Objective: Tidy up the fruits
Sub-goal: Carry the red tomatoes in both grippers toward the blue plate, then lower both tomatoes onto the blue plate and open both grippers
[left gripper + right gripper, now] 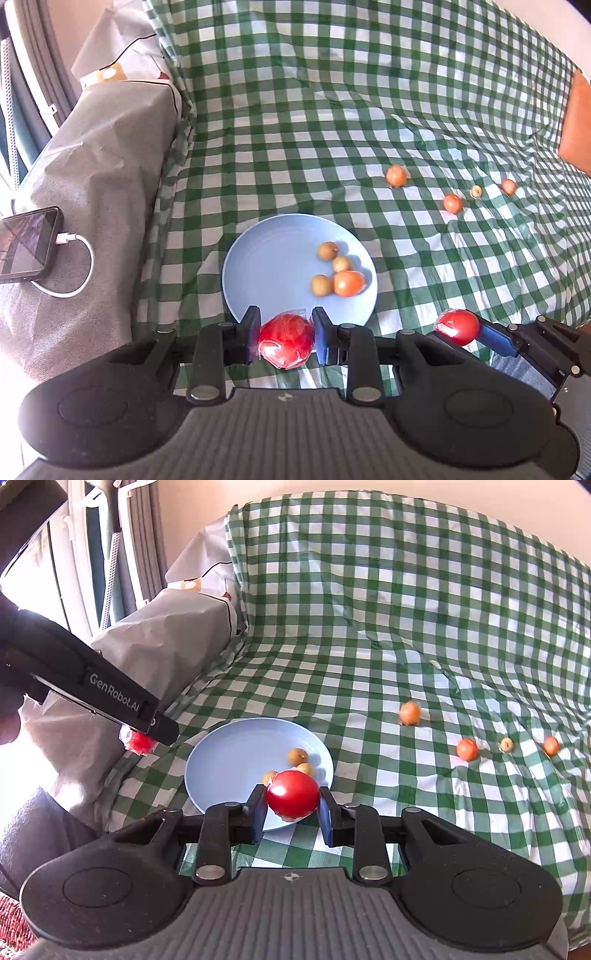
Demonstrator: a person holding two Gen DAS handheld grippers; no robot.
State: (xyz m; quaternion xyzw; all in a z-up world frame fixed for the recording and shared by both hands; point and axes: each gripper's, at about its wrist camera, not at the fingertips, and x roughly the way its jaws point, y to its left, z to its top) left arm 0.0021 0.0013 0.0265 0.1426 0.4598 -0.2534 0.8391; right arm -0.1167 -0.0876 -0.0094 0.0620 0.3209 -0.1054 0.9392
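Left gripper (286, 341): jaws closed on a red fruit wrapped in clear film (286, 341), pads pressed to both its sides.
Right gripper (293, 794): jaws closed on a smooth red fruit (293, 794), gripped at left and right.
Just past the left jaws: the blue plate (273, 258), its near rim directly behind the wrapped fruit.
Just past the right jaws: the same plate, its near right edge under and behind the held fruit.
On the plate: three small tan fruits (328, 251) and one orange fruit (348, 283), clustered toward the plate's right side, touching or nearly so.
Beside the left jaws: the right gripper sits just to the right, over the cloth, clear of the plate.
Further out, right of both jaws: four loose fruits on the green checked cloth (332, 110) — an orange one (396, 175) nearest the plate, then an orange one (453, 203), a small pale one (476, 191) and a small orange one (508, 186).
Far left of the left jaws: a phone (26, 243) with a white cable (79, 266) on grey fabric (107, 177).
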